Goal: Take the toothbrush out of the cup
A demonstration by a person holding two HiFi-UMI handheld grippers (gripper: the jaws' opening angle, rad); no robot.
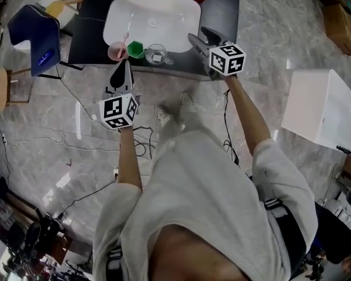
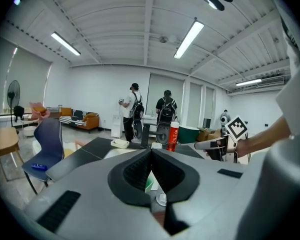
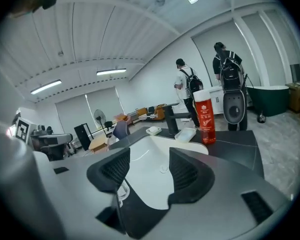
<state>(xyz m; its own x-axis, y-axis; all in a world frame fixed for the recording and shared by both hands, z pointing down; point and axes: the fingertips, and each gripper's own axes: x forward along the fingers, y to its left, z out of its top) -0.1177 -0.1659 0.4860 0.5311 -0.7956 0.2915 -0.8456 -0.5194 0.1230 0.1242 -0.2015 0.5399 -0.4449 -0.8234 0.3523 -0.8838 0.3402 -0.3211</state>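
By sink point(image 1: 164, 10), green cup point(image 1: 136, 50) & glass point(image 1: 156, 54) beside pink cup point(image 1: 116, 52); L claw point(image 1: 126, 64) clenched, R claw point(image 1: 199, 36) released.

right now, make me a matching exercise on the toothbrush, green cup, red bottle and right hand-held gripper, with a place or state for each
Things:
1 toothbrush
2 green cup
3 red bottle
4 right hand-held gripper

Places or states:
a between the pink cup and the glass
b jaws apart, nothing between them
c standing in the pink cup
d at the back of the counter, behind the sink

Pairs: 1-c; 2-a; 3-d; 4-b
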